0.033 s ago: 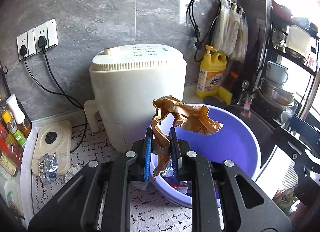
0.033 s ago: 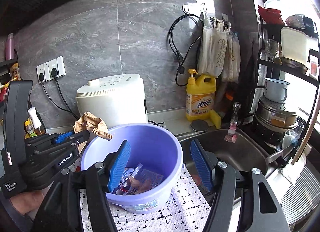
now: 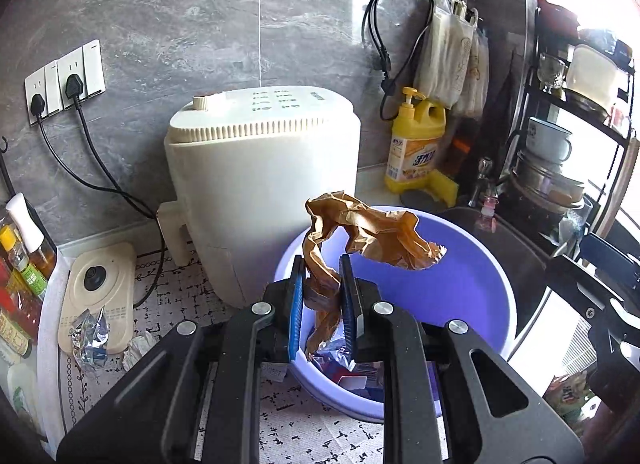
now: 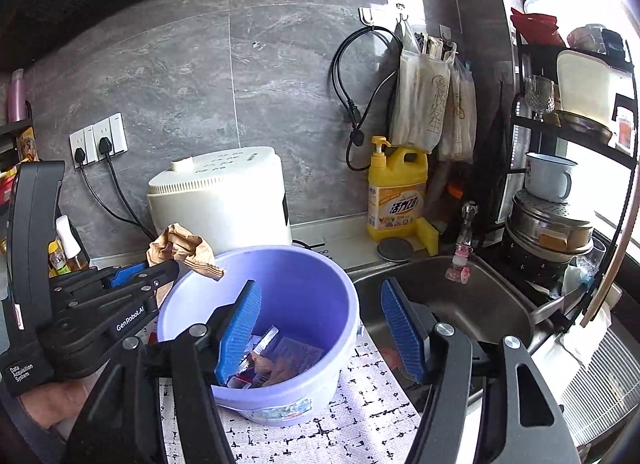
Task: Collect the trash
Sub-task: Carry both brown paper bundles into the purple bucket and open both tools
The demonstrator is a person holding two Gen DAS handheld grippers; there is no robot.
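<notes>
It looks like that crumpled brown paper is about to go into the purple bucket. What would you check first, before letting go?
1. Left gripper pinching the brown paper: ok.
2. Paper over the purple bucket opening: ok, near its rim.
3. Right gripper clear of the drop: ok, open and empty.
4. Room in the bucket: ok, only a few wrappers at the bottom.
5. Paper free of the white appliance: ok.
6. More trash left: foil wrapper on the counter.

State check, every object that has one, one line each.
left gripper: shut on brown paper, over the bucket rim
brown paper: crumpled, held, not dropped
right gripper: open, nothing between its fingers
purple bucket: upright, wrappers at the bottom
foil wrapper: lying on the counter, uncollected
wall plugs: both plugged in
</notes>
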